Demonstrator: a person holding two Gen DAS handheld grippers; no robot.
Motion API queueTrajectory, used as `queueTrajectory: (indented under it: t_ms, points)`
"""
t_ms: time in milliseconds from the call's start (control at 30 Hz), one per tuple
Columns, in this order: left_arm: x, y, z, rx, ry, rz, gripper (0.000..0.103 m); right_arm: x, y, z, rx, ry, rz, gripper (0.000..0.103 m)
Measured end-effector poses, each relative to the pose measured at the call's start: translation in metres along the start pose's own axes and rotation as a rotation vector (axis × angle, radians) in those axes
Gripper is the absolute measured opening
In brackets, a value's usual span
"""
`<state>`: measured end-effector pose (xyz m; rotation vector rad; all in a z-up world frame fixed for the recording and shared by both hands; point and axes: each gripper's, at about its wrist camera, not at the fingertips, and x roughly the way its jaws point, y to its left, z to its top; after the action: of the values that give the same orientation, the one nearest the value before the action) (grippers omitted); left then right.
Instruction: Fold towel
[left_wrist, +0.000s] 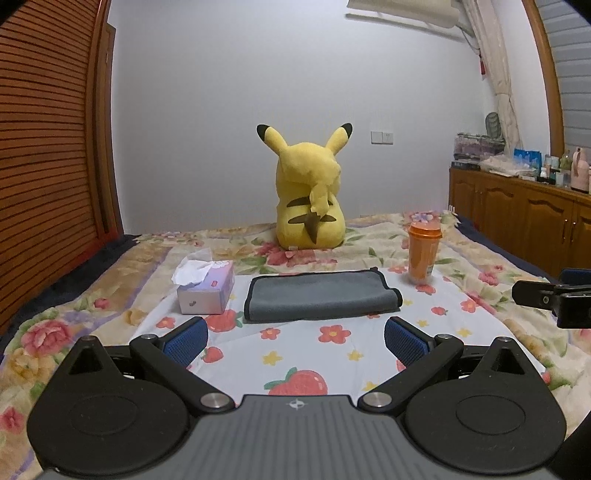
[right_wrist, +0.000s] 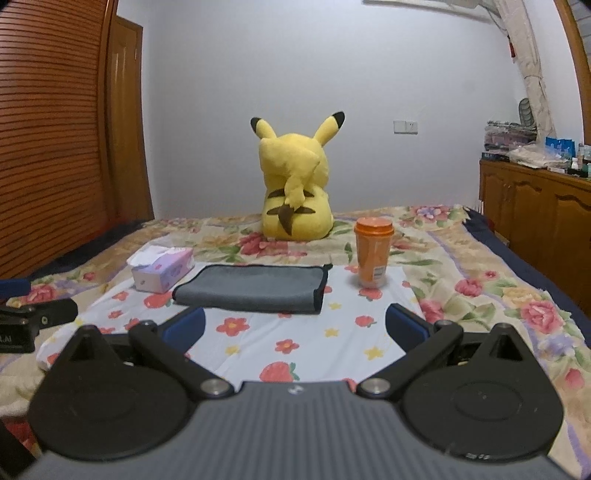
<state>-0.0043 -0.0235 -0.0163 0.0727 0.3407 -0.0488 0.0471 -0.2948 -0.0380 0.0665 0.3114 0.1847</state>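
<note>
A grey towel with dark trim lies folded flat on a white cloth printed with flowers and strawberries. It also shows in the right wrist view. My left gripper is open and empty, a short way in front of the towel. My right gripper is open and empty, in front of the towel. Each gripper shows at the other view's edge: the right gripper at the right edge, the left gripper at the left edge.
A tissue box stands left of the towel. An orange cup with a lid stands to its right. A yellow plush toy sits behind on the floral bedspread. A wooden cabinet stands at right, a slatted wardrobe at left.
</note>
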Motion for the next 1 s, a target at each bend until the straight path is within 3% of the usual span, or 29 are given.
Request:
queueTrajectory:
  t_ms: [367,1000]
  points:
    - [-0.0047,0.0002,0.0011,0.008,-0.039,0.004,0.103,-0.0048,-0.0045,0.0015,0.011,-0.043,-0.023,0.103]
    - [-0.0059,-0.0009,-0.0002,0.012,-0.037,0.003,0.103,-0.0051,-0.0061,0.0008,0.014,-0.046,-0.026,0.103]
